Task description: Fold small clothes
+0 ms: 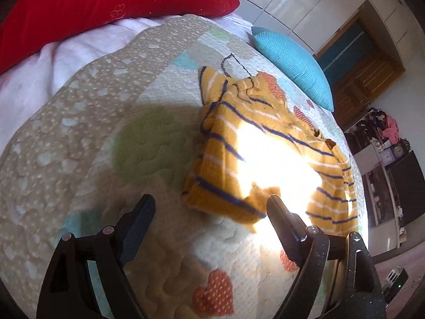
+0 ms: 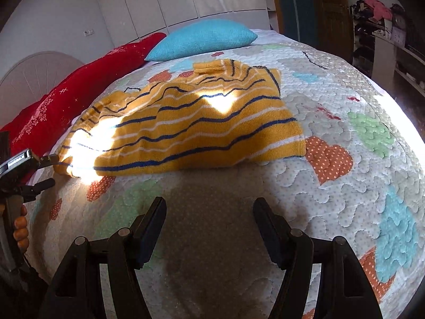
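Both grippers are open and hold nothing: the left gripper (image 1: 211, 202) has one finger almost at the hem corner of the small mustard-yellow knitted sweater with navy and white stripes (image 1: 255, 143), while the right gripper (image 2: 209, 206) waits apart from it. The sweater lies flat on the quilted heart-patterned bedspread (image 2: 345, 186), ahead of both tools, with its long side running across the right view. So the left hand seems the nearer one to take the edge.

Counted: one striped sweater (image 2: 186, 122), one quilt (image 2: 332, 186), one blue cushion (image 2: 204, 37), one red pillow (image 2: 66, 93) (12 o'clock side), two grippers (image 1: 209, 207) (image 2: 208, 207).
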